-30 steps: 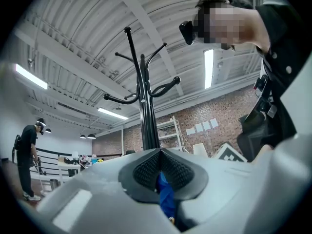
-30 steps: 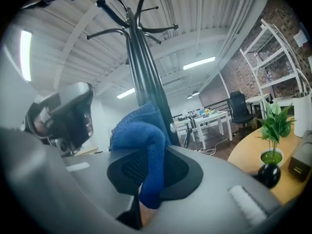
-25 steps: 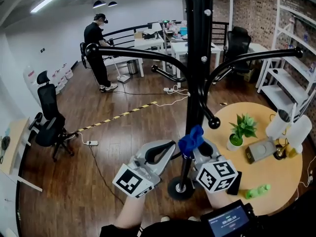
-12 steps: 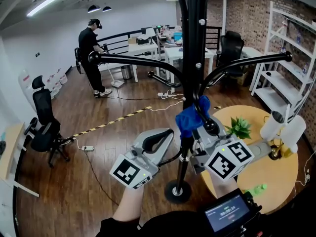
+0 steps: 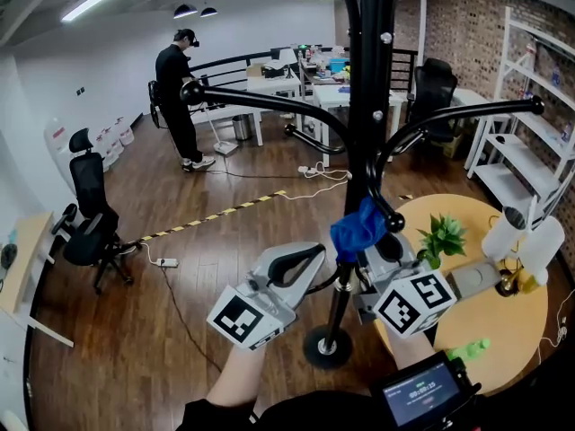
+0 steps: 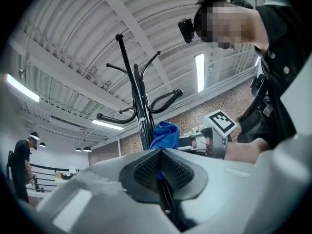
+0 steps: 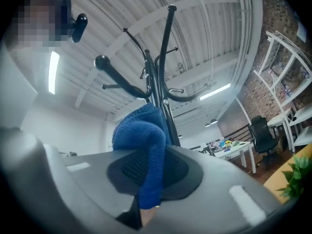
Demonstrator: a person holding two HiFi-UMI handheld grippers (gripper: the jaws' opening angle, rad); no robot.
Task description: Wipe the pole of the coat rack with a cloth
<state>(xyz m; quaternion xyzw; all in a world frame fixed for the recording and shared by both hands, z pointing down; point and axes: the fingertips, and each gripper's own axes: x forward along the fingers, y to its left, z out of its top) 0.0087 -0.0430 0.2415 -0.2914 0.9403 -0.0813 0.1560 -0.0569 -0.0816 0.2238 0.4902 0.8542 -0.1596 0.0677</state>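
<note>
Slippage threatens: the right gripper (image 5: pixel 368 257) clamps one fold of the blue cloth (image 5: pixel 358 230) against the pole (image 5: pixel 368 106), where drag or the nearby hook (image 5: pixel 389 224) may tug it free. The left gripper (image 6: pixel 160 165) has its jaws together.

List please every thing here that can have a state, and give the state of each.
left gripper: shut, nothing between the jaws.
right gripper: shut on the blue cloth.
blue cloth: bunched, held against the pole.
coat rack: upright on the floor, hooks bare.
potted plant: upright on the round table.
</note>
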